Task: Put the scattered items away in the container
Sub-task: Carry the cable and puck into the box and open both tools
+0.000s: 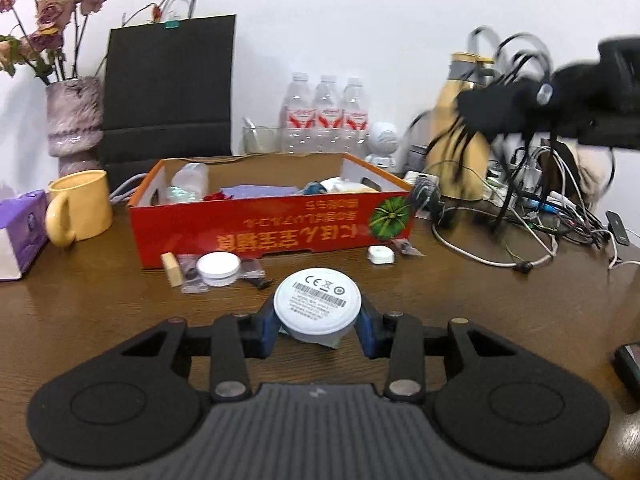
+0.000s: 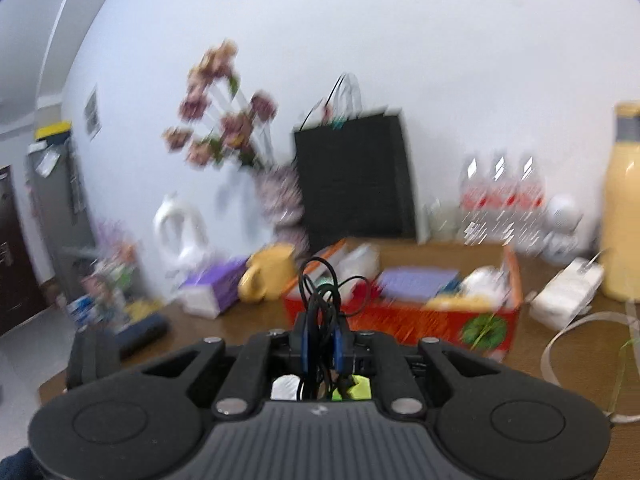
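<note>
Our left tool [image 1: 318, 322] pinches a round white plastic puck with a barcode label [image 1: 317, 307] between its blue pads, low over the brown wooden tabletop [image 1: 460, 304] and short of the red cardboard box [image 1: 272, 229]. Only the puck's sides are caught, so we judge it could squirt out if we tilt or swing it fast.

Our right tool [image 2: 320, 350] is pressed together on a bundle of thin black cable [image 2: 320, 300], raised in the air, with the box ahead. The loose loops dangle, and we fear they may snag the box wall or drape outside it when released. The right view is blurred, so aim is uncertain.

A flat white disc [image 1: 219, 268] and a small white square gadget [image 1: 381, 255] lie just beside the box front, where a low pass could knock them.
</note>
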